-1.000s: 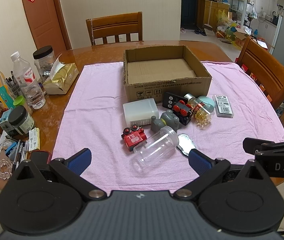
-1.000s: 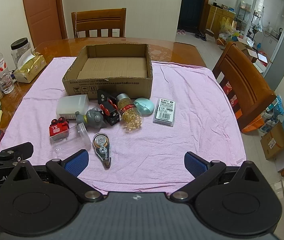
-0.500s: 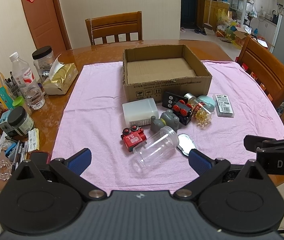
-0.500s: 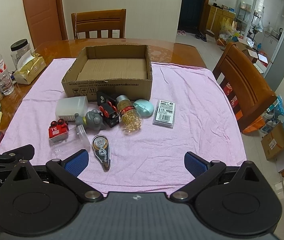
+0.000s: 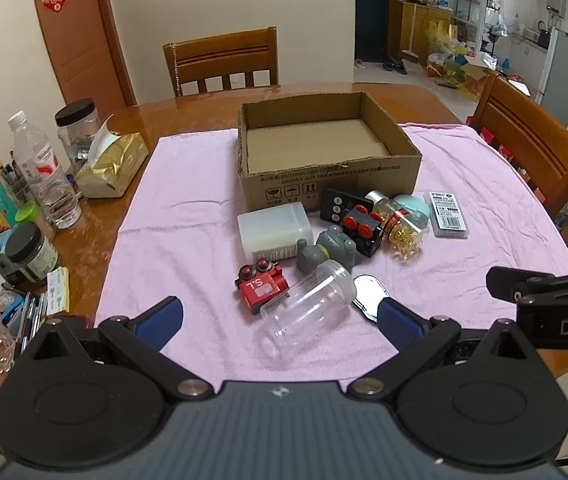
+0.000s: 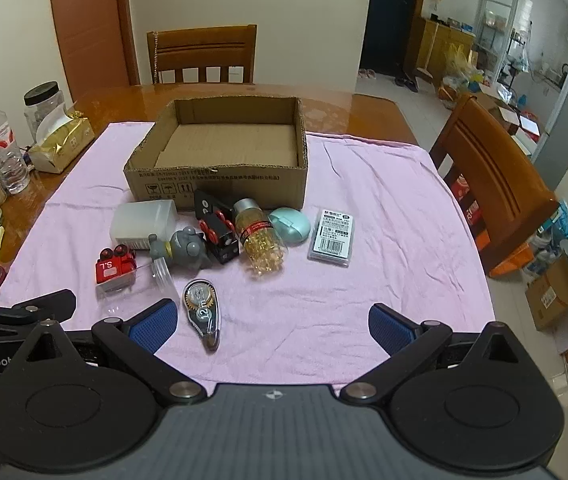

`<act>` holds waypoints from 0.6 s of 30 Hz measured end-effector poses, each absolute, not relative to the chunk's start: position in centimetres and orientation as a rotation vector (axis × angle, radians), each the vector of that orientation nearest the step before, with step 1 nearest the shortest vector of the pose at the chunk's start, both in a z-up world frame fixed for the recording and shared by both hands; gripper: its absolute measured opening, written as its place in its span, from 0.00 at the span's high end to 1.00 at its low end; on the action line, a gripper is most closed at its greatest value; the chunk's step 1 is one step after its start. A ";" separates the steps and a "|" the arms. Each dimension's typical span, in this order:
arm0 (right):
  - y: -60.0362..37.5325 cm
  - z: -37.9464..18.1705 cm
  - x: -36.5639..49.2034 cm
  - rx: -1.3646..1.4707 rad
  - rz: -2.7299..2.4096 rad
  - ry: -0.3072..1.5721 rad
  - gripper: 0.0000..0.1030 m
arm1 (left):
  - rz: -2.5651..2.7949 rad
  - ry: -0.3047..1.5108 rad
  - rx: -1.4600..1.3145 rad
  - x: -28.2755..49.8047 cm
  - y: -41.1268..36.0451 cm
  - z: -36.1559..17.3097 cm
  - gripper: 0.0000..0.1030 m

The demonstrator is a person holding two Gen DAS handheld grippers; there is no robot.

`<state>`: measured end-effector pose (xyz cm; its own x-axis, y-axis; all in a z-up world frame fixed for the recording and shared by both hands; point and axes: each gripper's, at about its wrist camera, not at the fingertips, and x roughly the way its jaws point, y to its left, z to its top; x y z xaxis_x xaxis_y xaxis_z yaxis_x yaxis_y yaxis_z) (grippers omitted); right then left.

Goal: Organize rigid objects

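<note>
A: Left tongs (image 5: 280, 318), right tongs (image 6: 272, 326): why do both hang at the near edge of the counter (image 5: 124, 120)?

B: Both are spread wide and carry nothing. They hover above the pink cloth (image 6: 383, 208), short of the pile, so each camera takes in every item; I judge that no pick has begun.

A: Nearest item to the left tongs?

B: The clear jar (image 5: 307, 312), lying on its side between the blue pads (image 5: 160, 316) in that view, its far end touching the grey toy (image 5: 329, 246). Just left of it sits the red train (image 5: 262, 286). Before the right tongs lies the tape dispenser (image 6: 202, 310), apart from the rest.

A: And farther out?

B: The white tub (image 5: 274, 230), black train (image 6: 220, 236), remote (image 5: 337, 204), pill bottle (image 6: 262, 246), green case (image 6: 289, 226) and flat pack (image 6: 331, 236) crowd along the front wall of the cardboard box (image 6: 220, 184).

A: Why heaped there?

B: Probably so each has a short trip over the wall. The box holds nothing yet, its open top facing up, so all the sorting remains. The bottles and tissue pack (image 5: 110, 164) at the left stand off the cloth and look to be no part of the job.
</note>
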<state>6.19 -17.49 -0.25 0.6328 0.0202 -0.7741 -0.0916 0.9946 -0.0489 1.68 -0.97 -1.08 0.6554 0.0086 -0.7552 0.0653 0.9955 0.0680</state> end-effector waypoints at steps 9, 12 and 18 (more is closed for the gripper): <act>-17.5 -1.7 6.7 -0.098 0.103 0.857 0.00 | -0.054 0.842 0.069 2.5 -1.0 -3.1 0.01; -17.6 -2.3 6.8 -0.095 0.116 0.852 0.00 | -0.066 0.823 0.067 2.8 -1.1 -3.9 0.01; -17.9 -4.4 7.2 -0.100 0.132 0.884 0.00 | -0.055 0.821 0.067 4.5 -1.0 -6.7 0.01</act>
